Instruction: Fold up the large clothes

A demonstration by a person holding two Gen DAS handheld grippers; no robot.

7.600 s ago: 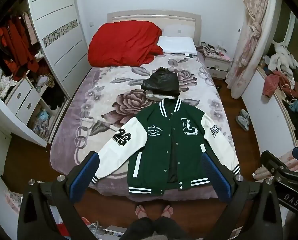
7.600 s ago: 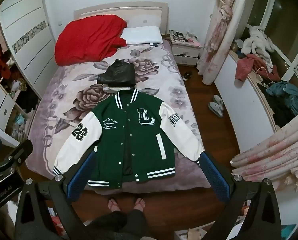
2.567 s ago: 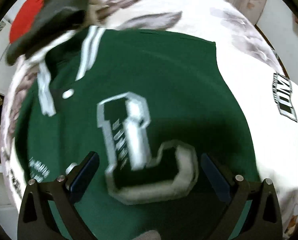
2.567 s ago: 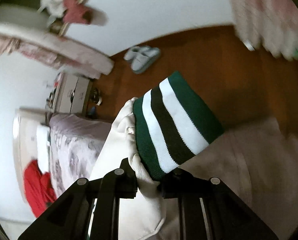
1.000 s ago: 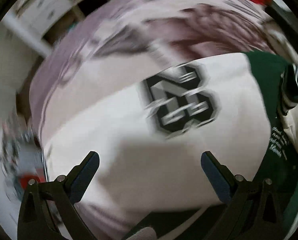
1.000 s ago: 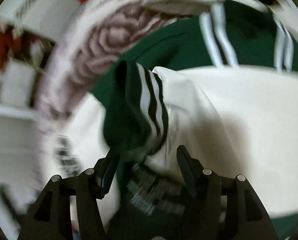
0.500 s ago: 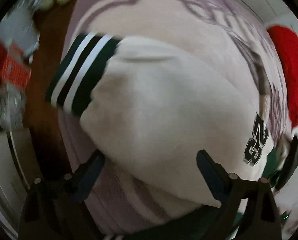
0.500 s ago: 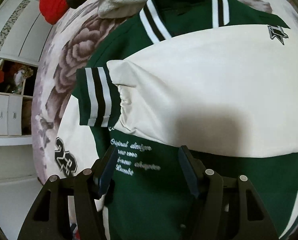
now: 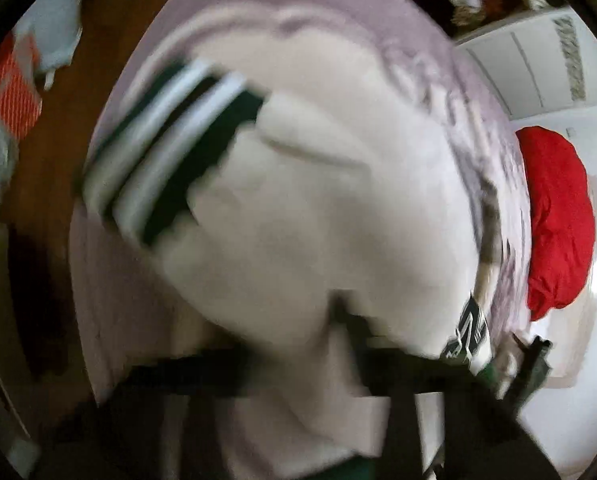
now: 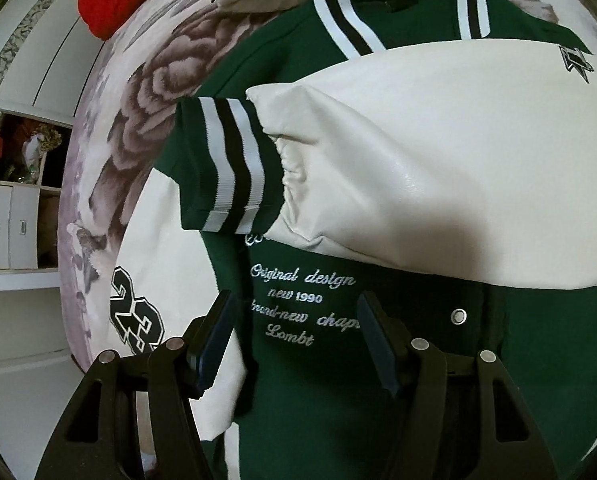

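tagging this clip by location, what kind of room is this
Most likely a bedroom: a green varsity jacket lies on a bed with a rose-patterned blanket, beside a white wardrobe and a red duvet.

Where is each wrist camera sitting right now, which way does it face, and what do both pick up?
Left wrist: on the left gripper, pointing steeply down at the white sleeve with the striped cuff near the bed's edge; blurred, its jaws closing on sleeve fabric.
Right wrist: on the right gripper, looking down over the jacket's green front, where the other sleeve lies folded across; its fingers stand open, holding nothing.
Shared: the "23" patch, the red bedding, the flowered blanket.
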